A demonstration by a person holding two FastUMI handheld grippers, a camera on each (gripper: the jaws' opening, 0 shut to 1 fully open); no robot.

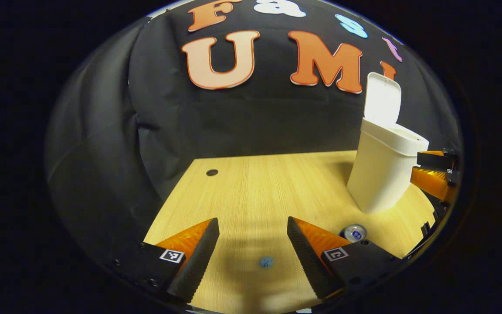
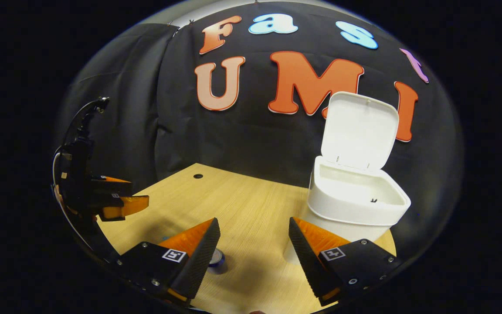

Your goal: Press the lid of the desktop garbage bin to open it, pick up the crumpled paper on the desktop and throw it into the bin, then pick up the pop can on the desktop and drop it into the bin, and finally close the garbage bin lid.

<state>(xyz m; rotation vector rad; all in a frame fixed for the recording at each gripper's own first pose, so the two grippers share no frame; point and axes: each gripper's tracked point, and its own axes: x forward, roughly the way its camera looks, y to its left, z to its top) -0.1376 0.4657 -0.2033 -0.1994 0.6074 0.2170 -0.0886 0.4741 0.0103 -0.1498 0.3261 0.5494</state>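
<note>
Wood desk [image 1: 251, 187] against black cloth wall, white bin [image 2: 355, 205] at the back right, lid [image 2: 359, 130] flipped upright.
Left tool [image 1: 253, 248] hangs over the desk, fingers spread wide, holding nothing; small blue paper ball [image 1: 266, 262] lies on the desk between them. Pop can [image 1: 354, 233] lies near the bin's base. Right tool [image 2: 254, 250] just beside the bin, fingers also spread wide, nothing held.
</note>
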